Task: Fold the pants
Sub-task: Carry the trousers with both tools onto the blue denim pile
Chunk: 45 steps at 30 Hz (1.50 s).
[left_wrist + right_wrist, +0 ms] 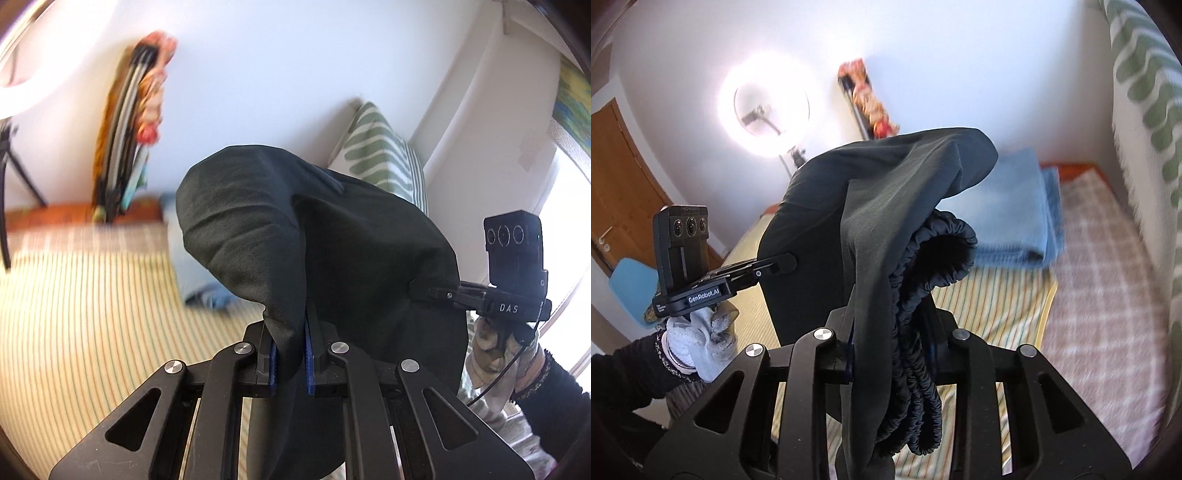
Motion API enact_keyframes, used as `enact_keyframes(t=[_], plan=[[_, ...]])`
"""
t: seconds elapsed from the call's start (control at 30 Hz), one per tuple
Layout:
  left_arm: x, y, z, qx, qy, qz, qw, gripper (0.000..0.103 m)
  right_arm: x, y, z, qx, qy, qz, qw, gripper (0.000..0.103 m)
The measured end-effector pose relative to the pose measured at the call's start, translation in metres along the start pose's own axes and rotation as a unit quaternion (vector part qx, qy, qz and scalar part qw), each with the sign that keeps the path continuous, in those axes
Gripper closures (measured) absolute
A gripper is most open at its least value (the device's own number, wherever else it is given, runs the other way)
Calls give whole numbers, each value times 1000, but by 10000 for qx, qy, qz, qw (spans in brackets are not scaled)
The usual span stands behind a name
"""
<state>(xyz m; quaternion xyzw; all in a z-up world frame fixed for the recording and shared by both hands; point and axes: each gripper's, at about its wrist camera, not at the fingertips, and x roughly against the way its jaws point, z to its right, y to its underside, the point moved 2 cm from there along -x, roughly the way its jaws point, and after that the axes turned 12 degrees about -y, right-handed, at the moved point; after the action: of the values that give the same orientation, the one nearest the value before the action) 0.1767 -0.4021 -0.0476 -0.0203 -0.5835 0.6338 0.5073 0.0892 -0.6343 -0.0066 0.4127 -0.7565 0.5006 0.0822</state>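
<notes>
Dark pants (258,221) edges clamped in left gripper (291,363), right gripper (894,354) closing on waistband.

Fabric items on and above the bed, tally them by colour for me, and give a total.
Dark green-black: 1, the pants, held up by both tools.
Light blue: 1, the folded blanket on the striped bedspread.
Green and white: 1, the patterned pillow by the wall.
Total: 3
</notes>
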Motion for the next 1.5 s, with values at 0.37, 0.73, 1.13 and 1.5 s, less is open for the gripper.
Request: enact_keyframes(t=[0.37,0.73,1.13,1.5], plan=[[-46,-80,-2,-232,27,370,9990,94,-17,-94,32,205,442,345,9982,75],[-113,-110,-26,-102,-98,235,9996,94,-67,-146,91,153,683,196,9974,75],[-169,-112,-45,-139,-643,-29,9978,94,-124,-150,165,-93,934,-343,9950,73],[-160,-120,-58,-128,-1043,-87,9944,76,-114,-144,201,-555,2036,-335,9769,46]])
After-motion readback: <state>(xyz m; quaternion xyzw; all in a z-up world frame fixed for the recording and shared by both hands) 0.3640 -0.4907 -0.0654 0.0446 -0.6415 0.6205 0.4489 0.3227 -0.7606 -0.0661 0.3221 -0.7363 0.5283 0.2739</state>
